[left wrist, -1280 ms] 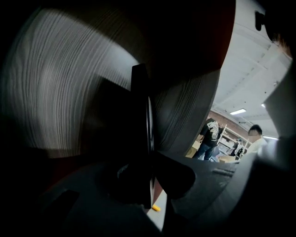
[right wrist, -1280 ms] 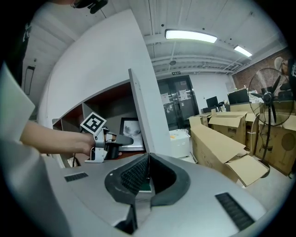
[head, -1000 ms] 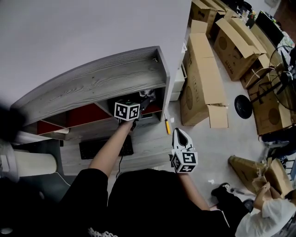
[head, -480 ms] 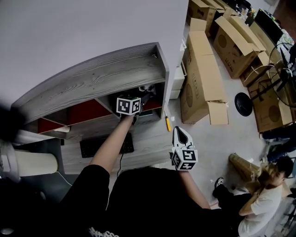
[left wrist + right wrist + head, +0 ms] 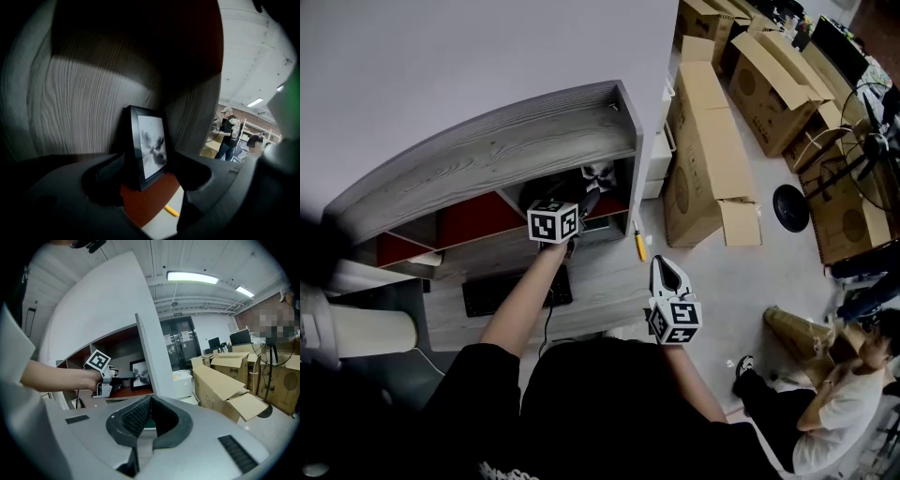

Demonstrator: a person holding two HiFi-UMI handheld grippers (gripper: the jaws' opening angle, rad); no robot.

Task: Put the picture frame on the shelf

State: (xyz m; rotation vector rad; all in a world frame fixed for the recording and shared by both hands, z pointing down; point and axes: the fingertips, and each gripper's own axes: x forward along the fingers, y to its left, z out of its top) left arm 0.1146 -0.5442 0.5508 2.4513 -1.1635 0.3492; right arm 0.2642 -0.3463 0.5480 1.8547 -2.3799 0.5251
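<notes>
The shelf (image 5: 487, 159) bears the picture frame (image 5: 151, 145) upright on the red board of its far right compartment, so this looks like the release step. The left gripper (image 5: 147, 164) has its jaws opening, with the frame between them but clear of the pads. Next it should back straight out toward the near side without tipping the frame, while the right gripper (image 5: 151, 401) hangs low, its jaws pressed together on nothing.

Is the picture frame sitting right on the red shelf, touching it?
Touching. The left gripper view shows the picture frame standing upright, its bottom edge resting on the red shelf.
</notes>
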